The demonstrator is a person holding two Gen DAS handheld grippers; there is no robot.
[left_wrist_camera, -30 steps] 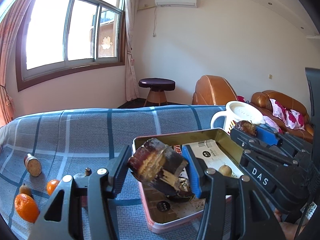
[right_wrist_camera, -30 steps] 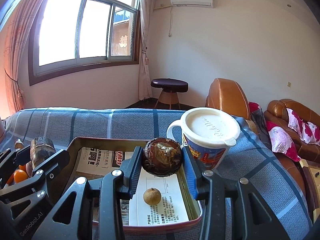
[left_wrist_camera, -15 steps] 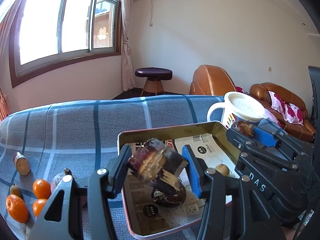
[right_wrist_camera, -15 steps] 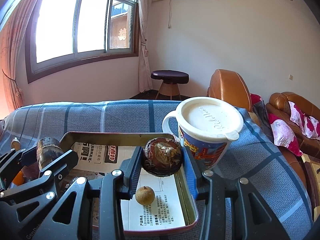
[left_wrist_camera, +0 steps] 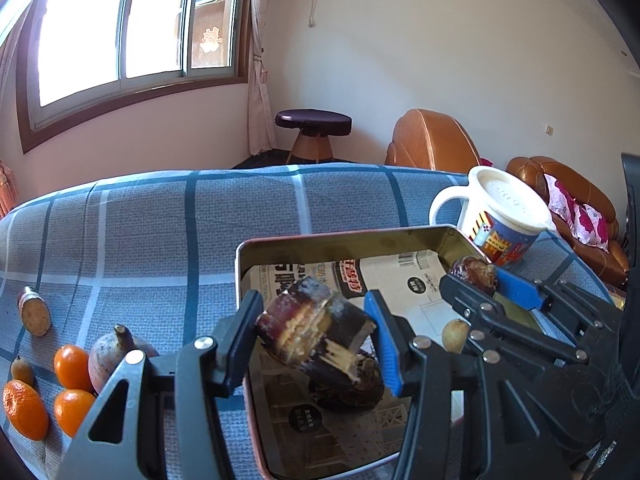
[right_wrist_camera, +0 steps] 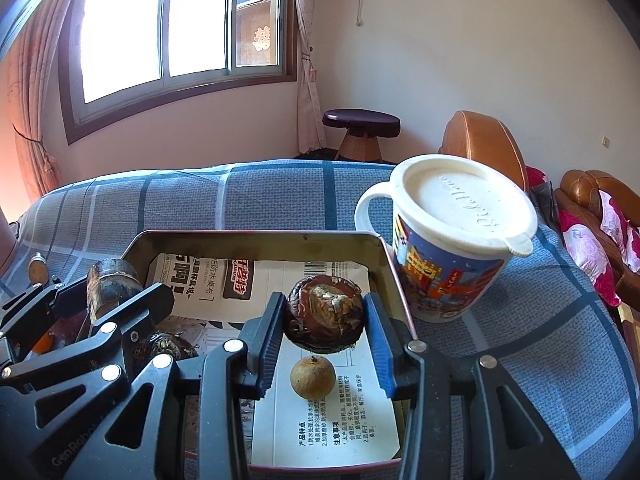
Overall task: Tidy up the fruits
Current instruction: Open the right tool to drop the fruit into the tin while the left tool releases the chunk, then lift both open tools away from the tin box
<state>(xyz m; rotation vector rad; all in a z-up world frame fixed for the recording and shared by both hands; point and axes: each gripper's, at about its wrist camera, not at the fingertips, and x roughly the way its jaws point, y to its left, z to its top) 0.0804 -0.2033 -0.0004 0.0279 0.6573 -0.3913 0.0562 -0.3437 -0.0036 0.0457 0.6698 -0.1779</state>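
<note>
My left gripper (left_wrist_camera: 314, 330) is shut on a dark cut sugarcane piece (left_wrist_camera: 316, 330) and holds it above the left part of a paper-lined metal tin (left_wrist_camera: 344, 238). My right gripper (right_wrist_camera: 325, 316) is shut on a dark wrinkled round fruit (right_wrist_camera: 325, 312) over the tin's right side (right_wrist_camera: 256, 236). A small tan longan (right_wrist_camera: 312, 376) lies in the tin below it. Another dark fruit (left_wrist_camera: 348, 388) lies in the tin under the sugarcane. The right gripper also shows in the left wrist view (left_wrist_camera: 476, 280), and the left gripper in the right wrist view (right_wrist_camera: 116, 292).
Left of the tin on the blue plaid cloth (left_wrist_camera: 160, 220) lie several oranges (left_wrist_camera: 72, 366), a purple stemmed fruit (left_wrist_camera: 112, 356), a small longan (left_wrist_camera: 22, 370) and a cut sweet potato (left_wrist_camera: 35, 312). A lidded white mug (right_wrist_camera: 456, 240) stands right of the tin.
Both grippers have moved forward and lower over the tin, still holding their pieces. The tin and mug look larger and nearer.
</note>
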